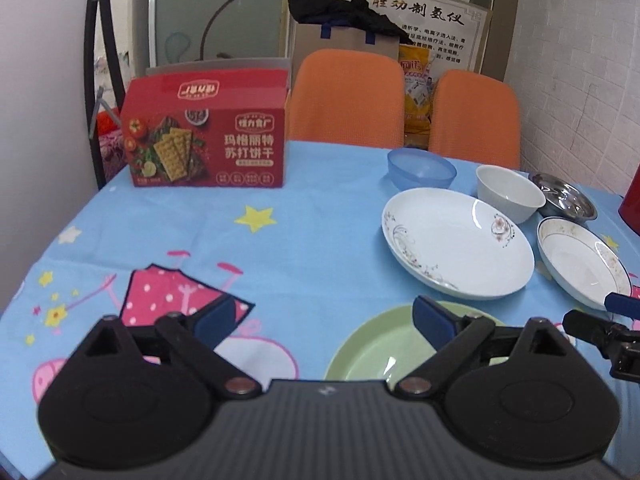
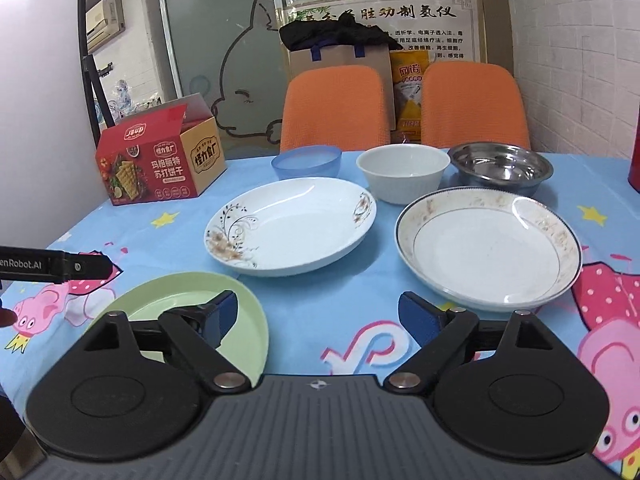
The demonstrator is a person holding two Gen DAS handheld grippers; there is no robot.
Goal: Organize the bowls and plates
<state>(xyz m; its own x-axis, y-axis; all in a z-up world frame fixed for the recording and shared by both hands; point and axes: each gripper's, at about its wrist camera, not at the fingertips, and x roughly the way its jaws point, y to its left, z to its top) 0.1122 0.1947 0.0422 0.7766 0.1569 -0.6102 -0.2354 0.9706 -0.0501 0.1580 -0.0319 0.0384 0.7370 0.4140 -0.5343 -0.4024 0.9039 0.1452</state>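
Observation:
A green plate lies at the near edge of the table. A white floral plate lies behind it, and a gold-rimmed plate to its right. Behind them stand a blue bowl, a white bowl and a steel bowl. My left gripper is open and empty, its right finger over the green plate. My right gripper is open and empty, its left finger over the green plate's right part.
A red cracker box stands at the far left of the table. Two orange chairs stand behind the table. A red object sits at the far right edge. A blue cartoon tablecloth covers the table.

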